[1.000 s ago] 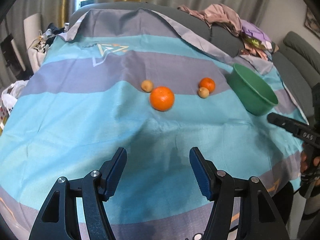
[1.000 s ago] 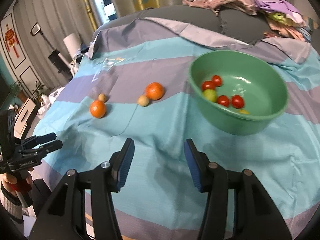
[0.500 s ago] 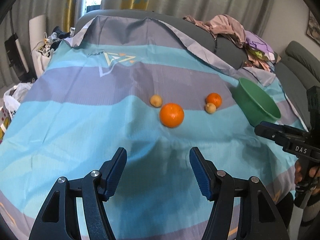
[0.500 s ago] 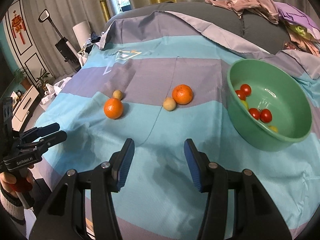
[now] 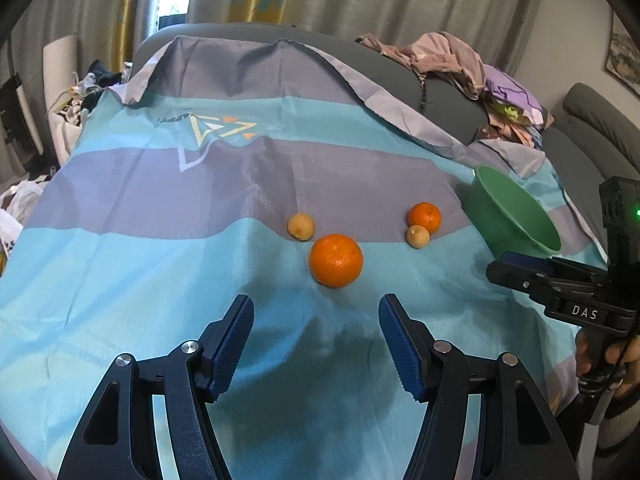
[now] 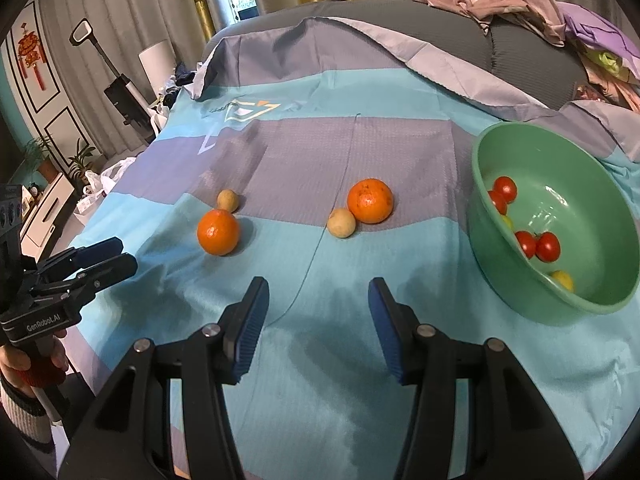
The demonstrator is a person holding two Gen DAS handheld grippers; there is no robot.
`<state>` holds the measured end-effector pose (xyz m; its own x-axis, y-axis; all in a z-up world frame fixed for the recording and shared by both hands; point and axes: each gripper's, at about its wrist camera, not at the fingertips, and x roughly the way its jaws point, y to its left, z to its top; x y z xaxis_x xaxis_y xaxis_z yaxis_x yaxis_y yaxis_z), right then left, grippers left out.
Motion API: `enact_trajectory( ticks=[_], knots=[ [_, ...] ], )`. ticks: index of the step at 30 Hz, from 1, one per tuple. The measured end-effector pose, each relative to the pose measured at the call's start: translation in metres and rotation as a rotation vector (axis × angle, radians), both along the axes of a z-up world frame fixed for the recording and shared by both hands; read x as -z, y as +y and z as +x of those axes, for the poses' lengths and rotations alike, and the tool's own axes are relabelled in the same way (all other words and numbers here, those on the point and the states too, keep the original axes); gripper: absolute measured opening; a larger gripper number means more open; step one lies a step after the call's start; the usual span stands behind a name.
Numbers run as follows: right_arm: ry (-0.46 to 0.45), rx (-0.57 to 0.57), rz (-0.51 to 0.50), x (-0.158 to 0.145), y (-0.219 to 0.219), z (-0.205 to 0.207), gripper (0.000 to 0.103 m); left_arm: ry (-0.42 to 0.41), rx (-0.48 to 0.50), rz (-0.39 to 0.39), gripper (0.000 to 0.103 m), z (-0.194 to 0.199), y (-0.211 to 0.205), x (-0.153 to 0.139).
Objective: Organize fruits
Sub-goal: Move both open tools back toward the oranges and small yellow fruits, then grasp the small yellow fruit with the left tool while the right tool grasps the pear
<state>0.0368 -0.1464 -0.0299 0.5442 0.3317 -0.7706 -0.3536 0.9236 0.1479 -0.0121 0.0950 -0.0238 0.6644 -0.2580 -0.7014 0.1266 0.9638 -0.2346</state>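
Both my grippers hang spread and empty over the striped cloth point(image 5: 120, 208), four fruits not yet collected.

My left gripper point(image 5: 316, 340) faces the near orange point(image 5: 336, 260), a small tan fruit point(image 5: 301, 226) just behind it; my right gripper point(image 6: 316, 320) faces the far orange point(image 6: 370, 201), which touches another tan fruit point(image 6: 341, 222). I judge the oranges firm, light and apt to roll, so I'd pinch across the widest part. The green bowl point(image 6: 600, 304) holds red tomatoes point(image 6: 538, 245) and something yellow.
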Motion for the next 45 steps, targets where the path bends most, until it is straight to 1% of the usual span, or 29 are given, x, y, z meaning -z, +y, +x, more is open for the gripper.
enact_trajectory(
  ticks=[4, 12, 17, 20, 22, 24, 29, 30, 31, 33, 36, 37, 39, 41, 45],
  knots=[
    [0.006, -0.005, -0.003, 0.004, 0.004, 0.009, 0.052, -0.003, 0.003, -0.006, 0.065, 0.01, 0.002, 0.0],
    [0.023, -0.012, -0.027, 0.018, 0.011, 0.031, 0.051, -0.015, 0.02, 0.036, 0.065, 0.04, 0.005, -0.002],
    [0.045, -0.017, -0.046, 0.027, 0.014, 0.049, 0.05, -0.009, 0.058, 0.07, 0.059, 0.065, 0.003, 0.0],
    [0.061, -0.021, -0.052, 0.03, 0.016, 0.059, 0.049, -0.008, 0.092, 0.118, 0.056, 0.079, -0.002, 0.003],
    [0.077, -0.021, -0.056, 0.034, 0.017, 0.066, 0.046, 0.004, 0.125, 0.151, 0.049, 0.09, -0.005, 0.007],
    [0.082, -0.025, -0.061, 0.036, 0.019, 0.07, 0.044, 0.017, 0.155, 0.183, 0.046, 0.099, -0.008, 0.011],
    [0.106, -0.04, -0.076, 0.043, 0.025, 0.079, 0.043, 0.048, 0.248, 0.277, 0.046, 0.109, -0.02, 0.022],
    [0.108, -0.044, -0.08, 0.044, 0.026, 0.081, 0.042, 0.053, 0.273, 0.291, 0.044, 0.11, -0.023, 0.024],
    [0.109, -0.045, -0.084, 0.045, 0.027, 0.083, 0.042, 0.052, 0.288, 0.308, 0.04, 0.111, -0.026, 0.025],
    [0.114, -0.045, -0.087, 0.047, 0.027, 0.086, 0.041, 0.068, 0.309, 0.329, 0.037, 0.114, -0.03, 0.028],
    [0.119, -0.045, -0.091, 0.048, 0.028, 0.089, 0.04, 0.082, 0.321, 0.323, 0.035, 0.121, -0.031, 0.031],
    [0.12, -0.047, -0.092, 0.049, 0.028, 0.09, 0.04, 0.102, 0.316, 0.32, 0.031, 0.125, -0.031, 0.032],
    [0.125, -0.05, -0.095, 0.05, 0.028, 0.092, 0.039, 0.144, 0.316, 0.298, 0.028, 0.132, -0.03, 0.036],
    [0.134, -0.052, -0.095, 0.052, 0.03, 0.095, 0.039, 0.165, 0.326, 0.275, 0.028, 0.136, -0.028, 0.039],
    [0.138, -0.052, -0.093, 0.054, 0.029, 0.098, 0.035, 0.214, 0.334, 0.242, 0.028, 0.142, -0.026, 0.04]
  ],
)
